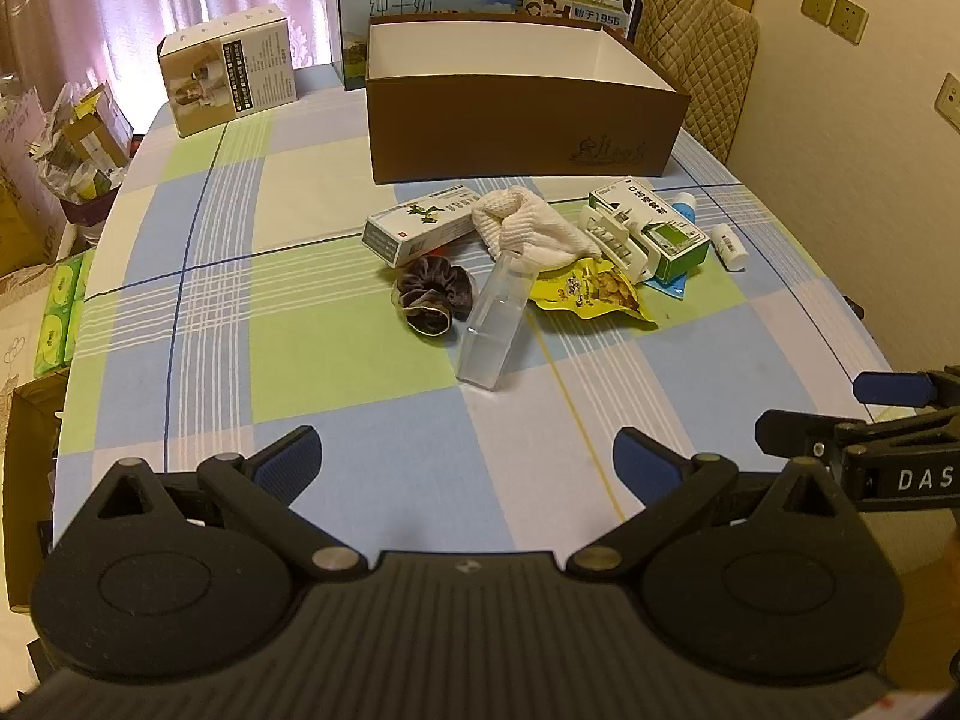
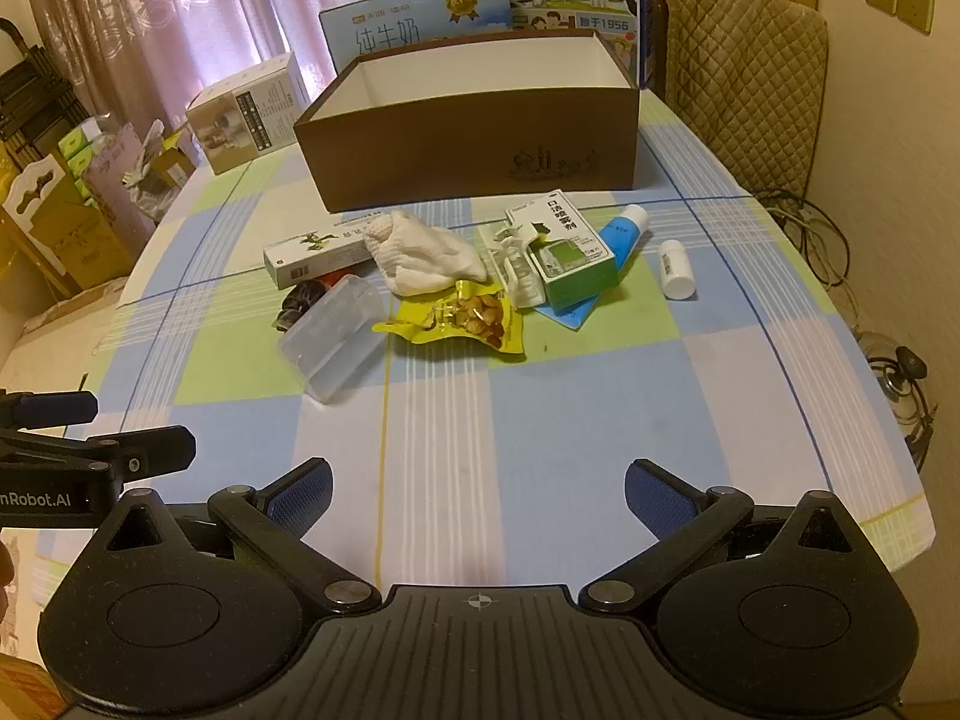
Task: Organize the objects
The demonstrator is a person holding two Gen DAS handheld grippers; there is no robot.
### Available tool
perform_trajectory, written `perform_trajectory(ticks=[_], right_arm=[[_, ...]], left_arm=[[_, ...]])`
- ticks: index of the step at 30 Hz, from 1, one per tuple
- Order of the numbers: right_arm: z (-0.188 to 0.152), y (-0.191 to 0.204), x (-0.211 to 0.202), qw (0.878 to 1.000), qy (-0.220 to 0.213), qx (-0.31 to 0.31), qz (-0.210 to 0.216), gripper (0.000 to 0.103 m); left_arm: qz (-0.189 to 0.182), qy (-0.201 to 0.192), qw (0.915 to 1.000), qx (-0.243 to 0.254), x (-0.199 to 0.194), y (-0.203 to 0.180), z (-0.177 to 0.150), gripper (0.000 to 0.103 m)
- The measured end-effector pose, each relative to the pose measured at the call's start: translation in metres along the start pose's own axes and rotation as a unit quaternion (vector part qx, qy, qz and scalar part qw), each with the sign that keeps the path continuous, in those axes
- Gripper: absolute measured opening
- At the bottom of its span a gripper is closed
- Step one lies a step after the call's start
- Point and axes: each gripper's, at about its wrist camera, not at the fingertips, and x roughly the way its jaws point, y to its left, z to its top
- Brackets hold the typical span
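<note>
Hovering near, left hand-held gripper (image 1: pixel 467 456) and right hand-held gripper (image 2: pixel 478 487) both spread, empty; clutter bunched before open brown box (image 1: pixel 522 126), likely its destination.

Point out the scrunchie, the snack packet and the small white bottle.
scrunchie (image 1: pixel 433 295), left wrist view, its gathered fabric.
snack packet (image 2: pixel 465 317), right wrist view, its clear window.
small white bottle (image 2: pixel 676 269), right wrist view, its body.

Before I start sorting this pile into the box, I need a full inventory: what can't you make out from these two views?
- Brown cardboard box floor: its front wall hides it in both views.
- Small red-orange item: the long white medicine carton and clear plastic case cover most of it.
- Blue tube: the green-and-white spray carton hides its lower part.
- White pill bottle label: too small.
</note>
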Motion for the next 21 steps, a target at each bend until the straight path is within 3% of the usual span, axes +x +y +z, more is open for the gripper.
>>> perform_trajectory(ticks=[21], right_arm=[[0.0065, -0.0051, 0.0041, 1.0, 0.0, -0.002, 0.0, 0.101]], left_arm=[[0.0, 0.001, 1.0, 0.0, 0.0033, -0.0002, 0.0013, 0.102]])
